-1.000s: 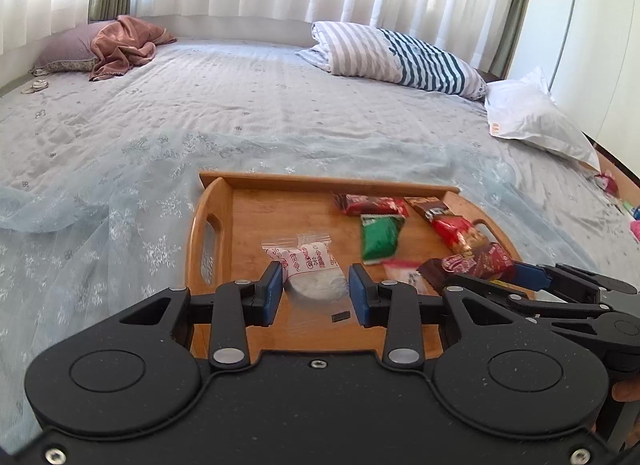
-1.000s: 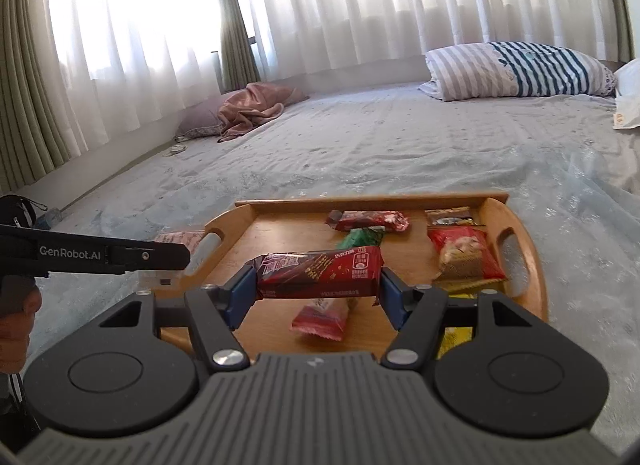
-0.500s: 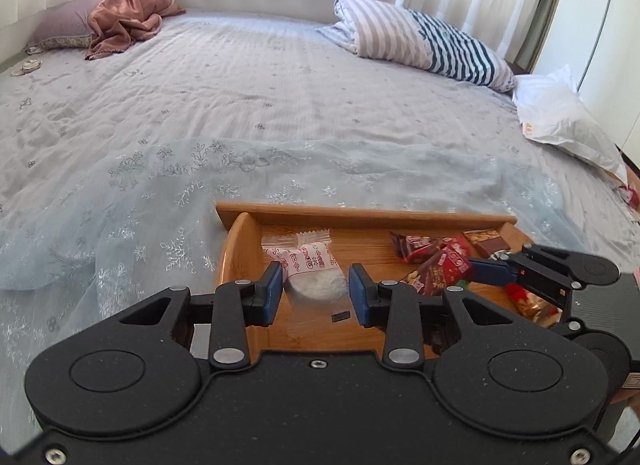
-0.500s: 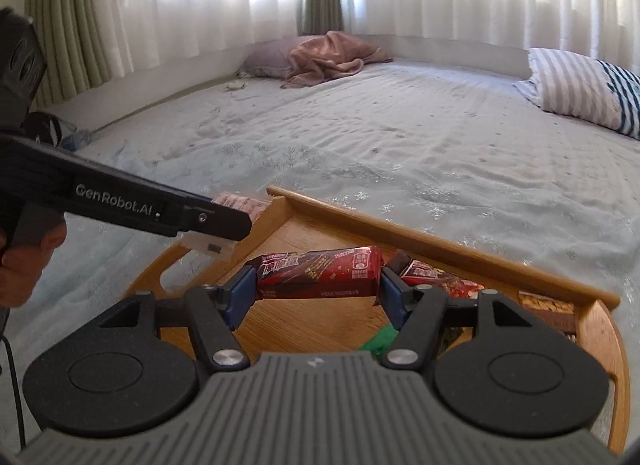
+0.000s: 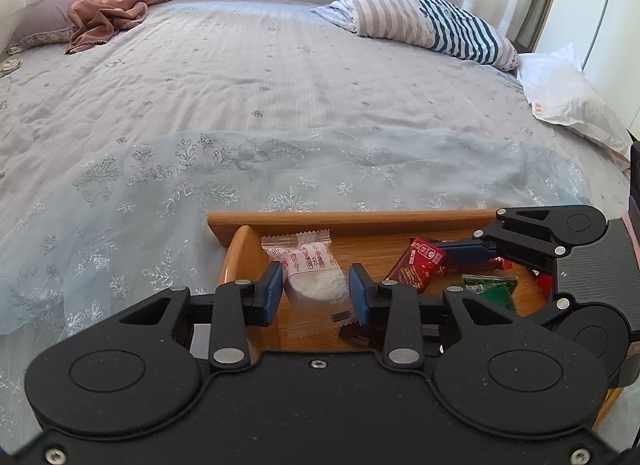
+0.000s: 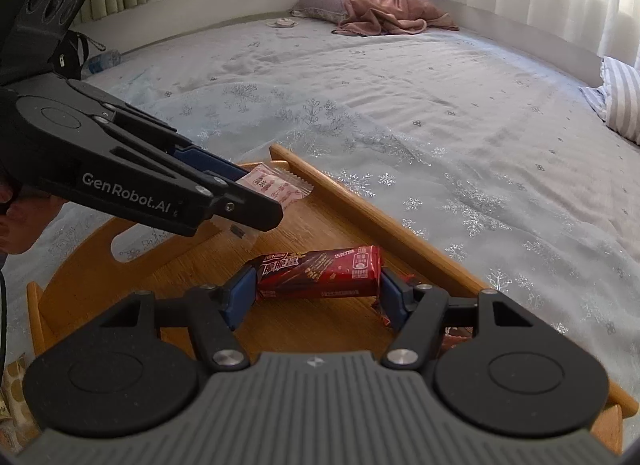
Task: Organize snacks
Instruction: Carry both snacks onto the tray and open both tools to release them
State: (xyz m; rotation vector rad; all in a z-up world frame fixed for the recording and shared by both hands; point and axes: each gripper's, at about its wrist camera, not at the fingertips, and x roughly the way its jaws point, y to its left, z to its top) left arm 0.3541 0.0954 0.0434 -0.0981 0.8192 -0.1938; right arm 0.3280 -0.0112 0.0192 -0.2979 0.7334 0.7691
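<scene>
A bed by curtained windows carries a wooden tray of snacks.

The left tool is nearly closed, its blue pads clamping a clear-wrapped white cake above the tray's near-left corner. The right tool, about half open, grips a dark red wafer bar lengthwise, just over the tray floor. To the left tool's right, beyond its tips, lie a green packet and other red wrappers. A striped pillow lies far ahead.
</scene>
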